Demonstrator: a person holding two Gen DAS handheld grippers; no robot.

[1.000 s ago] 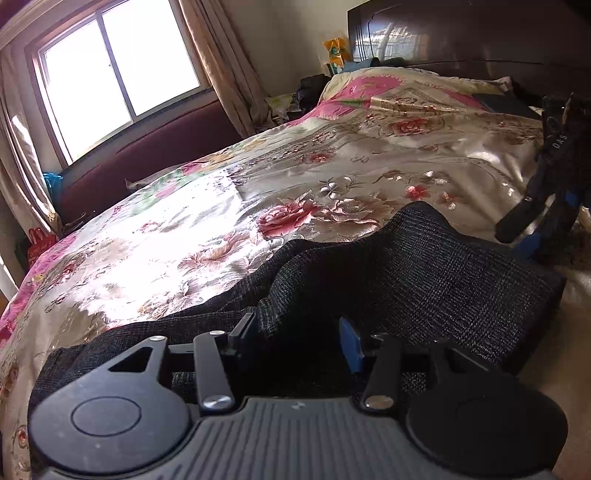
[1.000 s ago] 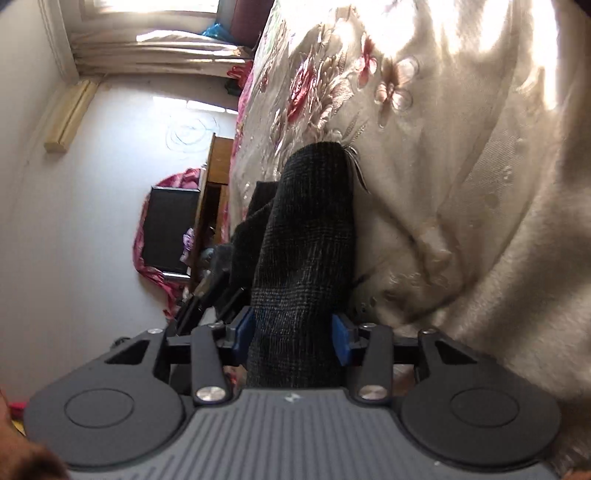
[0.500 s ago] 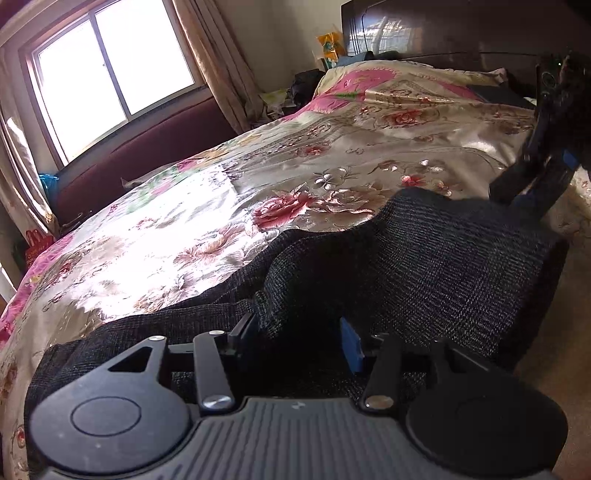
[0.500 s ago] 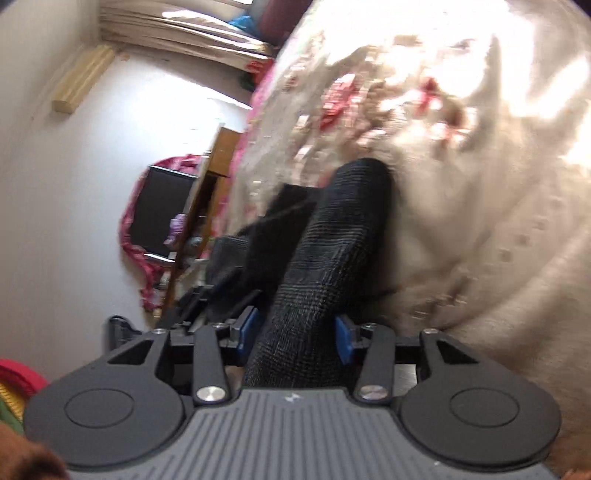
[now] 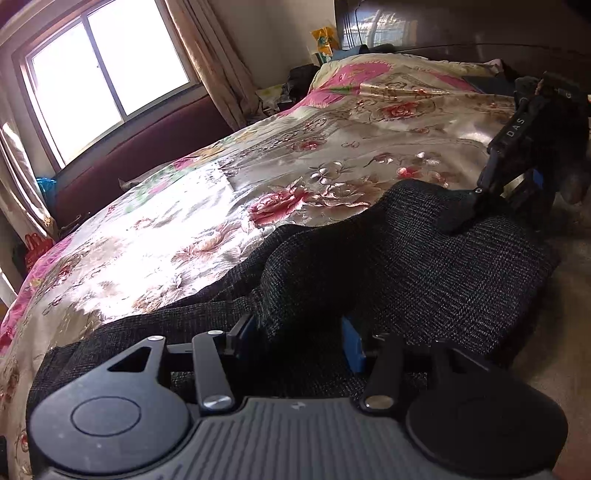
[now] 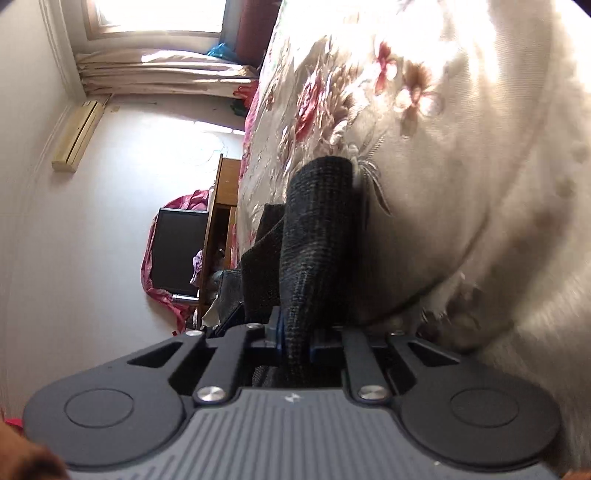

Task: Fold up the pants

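Dark grey checked pants [image 5: 424, 266] lie partly folded on a floral bedspread [image 5: 207, 221]. My left gripper [image 5: 301, 332] has its blue pads wide apart around a raised fold of the pants at the near edge. My right gripper [image 6: 295, 336] is shut on a thin edge of the pants [image 6: 317, 236], which stretch away from it across the bed. The right gripper also shows in the left wrist view [image 5: 517, 184], at the far right corner of the folded cloth.
A window [image 5: 107, 74] with curtains and a dark red sofa back [image 5: 147, 147] stand beyond the bed. A dark headboard [image 5: 461, 26] is at the far end. In the right wrist view a wooden cabinet [image 6: 221, 206] and a black screen [image 6: 177, 251] stand beside the bed.
The right gripper's pads have closed from wide apart to pinched on the pants edge. In the left wrist view the right gripper has come down onto the cloth's far corner. The left gripper has hardly moved.
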